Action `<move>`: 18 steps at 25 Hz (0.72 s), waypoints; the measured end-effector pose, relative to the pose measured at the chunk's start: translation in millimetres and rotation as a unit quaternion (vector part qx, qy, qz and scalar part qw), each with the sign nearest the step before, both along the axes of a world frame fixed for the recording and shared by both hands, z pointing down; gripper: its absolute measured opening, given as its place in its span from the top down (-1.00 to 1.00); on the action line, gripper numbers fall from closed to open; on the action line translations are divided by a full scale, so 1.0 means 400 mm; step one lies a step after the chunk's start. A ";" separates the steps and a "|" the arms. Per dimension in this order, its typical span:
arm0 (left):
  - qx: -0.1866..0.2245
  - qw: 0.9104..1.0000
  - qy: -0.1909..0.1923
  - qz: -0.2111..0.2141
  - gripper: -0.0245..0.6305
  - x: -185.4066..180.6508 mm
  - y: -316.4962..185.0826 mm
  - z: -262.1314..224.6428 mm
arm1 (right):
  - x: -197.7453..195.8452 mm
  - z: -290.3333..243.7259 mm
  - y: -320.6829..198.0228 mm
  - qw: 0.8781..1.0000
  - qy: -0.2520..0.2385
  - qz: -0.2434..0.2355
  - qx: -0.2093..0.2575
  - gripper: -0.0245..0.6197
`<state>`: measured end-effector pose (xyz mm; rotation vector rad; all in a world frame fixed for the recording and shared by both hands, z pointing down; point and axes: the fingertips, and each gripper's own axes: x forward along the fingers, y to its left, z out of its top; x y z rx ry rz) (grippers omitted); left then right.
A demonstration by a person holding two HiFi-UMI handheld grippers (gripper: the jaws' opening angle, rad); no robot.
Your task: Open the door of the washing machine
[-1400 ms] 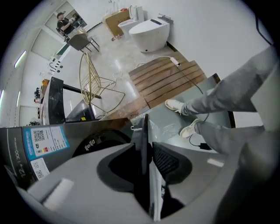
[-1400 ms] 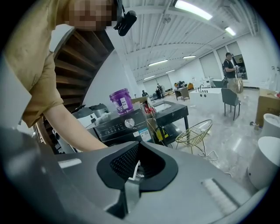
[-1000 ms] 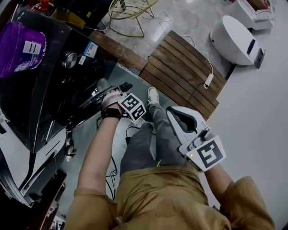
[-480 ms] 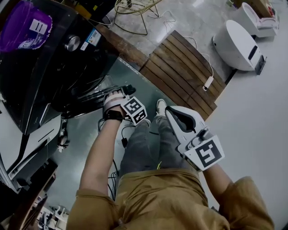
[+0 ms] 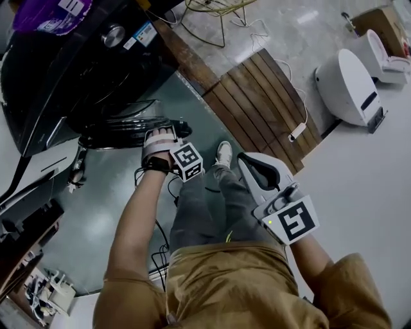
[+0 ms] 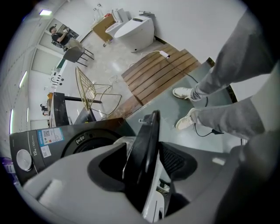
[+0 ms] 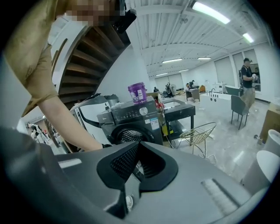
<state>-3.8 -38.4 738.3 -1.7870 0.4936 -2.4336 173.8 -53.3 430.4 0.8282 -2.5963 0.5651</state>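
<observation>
The dark front-loading washing machine stands at the upper left, and its round door is swung out from the front. My left gripper is at the door's free edge. In the left gripper view the door's dark rim stands between the fingers of that gripper. Its jaws have just been opening, and the pads no longer press on the rim. The drum opening shows behind. My right gripper hangs by the person's right leg, shut and holding nothing; it faces the machine.
A purple jug sits on top of the machine. A wooden slatted platform, a white toilet and a wire chair stand beyond. The person's shoe and cables are on the floor by the door.
The door has swung further out from the machine with my left gripper at its edge, and the machine has slid up and left in the head view. The right gripper has barely shifted.
</observation>
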 end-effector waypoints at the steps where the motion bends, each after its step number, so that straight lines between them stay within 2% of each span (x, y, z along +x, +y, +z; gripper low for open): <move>1: -0.001 1.000 -0.003 -0.001 0.05 0.000 0.007 0.001 | 0.003 0.005 0.006 1.000 0.000 -0.004 -0.004 0.91; 5: 0.000 1.000 -0.013 -0.005 0.01 -0.004 0.033 0.005 | 0.024 0.016 0.010 0.999 -0.024 0.006 -0.030 0.91; 8: -0.002 1.000 -0.021 -0.002 -0.01 -0.010 0.059 0.009 | 0.030 0.007 0.001 0.999 -0.041 0.011 -0.017 0.91; 18: 0.002 0.999 -0.028 0.023 -0.02 -0.004 0.119 0.008 | 0.022 0.027 0.036 0.999 -0.042 0.014 -0.029 0.91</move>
